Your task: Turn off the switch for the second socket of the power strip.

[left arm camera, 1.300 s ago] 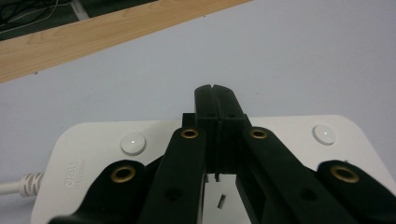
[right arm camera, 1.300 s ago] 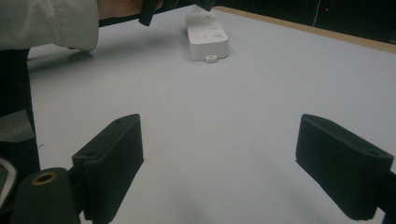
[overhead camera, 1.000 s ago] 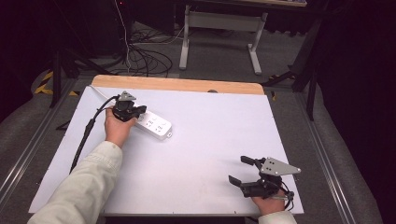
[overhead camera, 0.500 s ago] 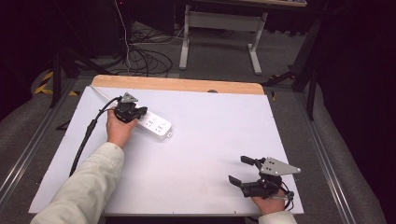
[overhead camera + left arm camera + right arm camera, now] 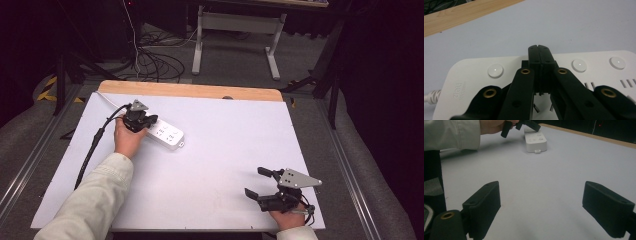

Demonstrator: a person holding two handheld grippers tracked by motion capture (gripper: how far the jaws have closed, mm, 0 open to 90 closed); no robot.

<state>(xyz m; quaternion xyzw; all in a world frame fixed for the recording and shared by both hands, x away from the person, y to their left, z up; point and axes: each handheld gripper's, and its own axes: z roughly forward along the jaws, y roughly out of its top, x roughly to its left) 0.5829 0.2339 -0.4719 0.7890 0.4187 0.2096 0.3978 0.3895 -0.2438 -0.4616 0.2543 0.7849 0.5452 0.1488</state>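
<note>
Broadly: white tabletop (image 5: 210, 190), wooden strip along its far edge. Power strip (image 5: 167, 135) lies directly under the left tool (image 5: 141, 121), long axis running away from that tool's tip toward the tabletop's middle, cord end behind the tool. Left tool's jaws pressed together, tip on the strip's top face among the round buttons (image 5: 495, 70); nothing visibly pinched. Right tool (image 5: 260, 184) well apart, jaws spread, empty. Left hand is nearer.

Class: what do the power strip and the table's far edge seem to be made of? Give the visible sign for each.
Power strip: probably plastic, white and smooth with a soft sheen, rounded moulded corners and round buttons.
Table's far edge: looks like light wood, matt, with grain lines showing in the left gripper view.
</note>
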